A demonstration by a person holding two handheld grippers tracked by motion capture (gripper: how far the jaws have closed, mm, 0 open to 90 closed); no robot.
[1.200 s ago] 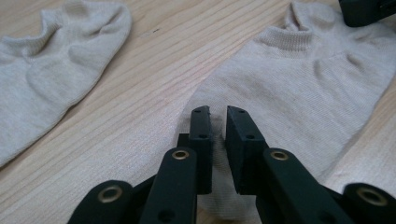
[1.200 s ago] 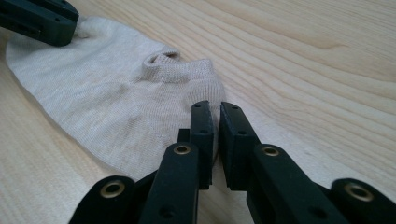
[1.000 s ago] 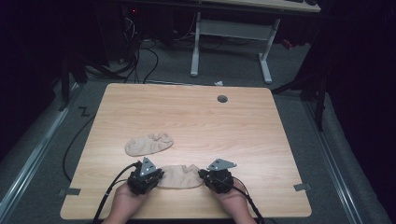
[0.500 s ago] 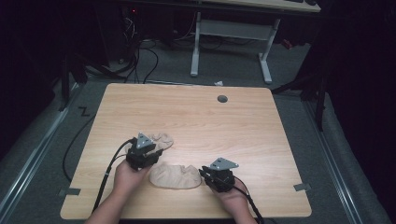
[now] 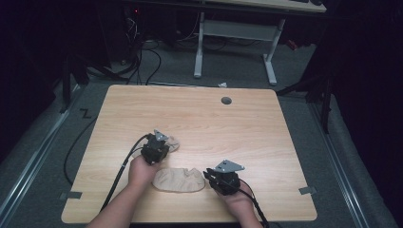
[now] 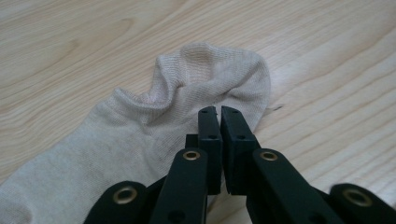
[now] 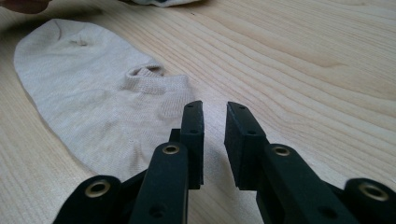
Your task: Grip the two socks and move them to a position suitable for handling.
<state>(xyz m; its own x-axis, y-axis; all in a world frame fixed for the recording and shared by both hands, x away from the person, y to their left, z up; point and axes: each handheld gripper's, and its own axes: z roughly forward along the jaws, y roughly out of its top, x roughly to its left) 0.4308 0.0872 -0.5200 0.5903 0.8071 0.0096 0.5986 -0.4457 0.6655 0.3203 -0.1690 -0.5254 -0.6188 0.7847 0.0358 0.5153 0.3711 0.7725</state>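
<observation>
Two beige ankle socks lie on the pale wooden table (image 5: 247, 123), in the near half of it as the high view shows. The nearer sock (image 5: 178, 179) lies flat with its long axis running left to right, parallel to the table's near edge; its rounded toe end points toward the person's left and its notched opening toward the right gripper (image 5: 215, 177). In the right gripper view this same sock (image 7: 100, 100) stretches away from the jaws, its cuff hole nearest them and its toe far off. The right gripper's jaws stand a little apart with bare wood between them, just beside the sock's cuff edge and gripping nothing. The farther sock (image 5: 168, 143) lies just beyond the first, its long axis also roughly left to right, slightly slanted, and much of it is hidden under the left gripper (image 5: 155, 148). In the left gripper view that sock (image 6: 154, 126) runs from the lower left up to a puckered, rounded end beyond the jaw tips. The left gripper's jaws have just been closing and now stand nearly together over that end; whether fabric is pinched between them I cannot tell.
</observation>
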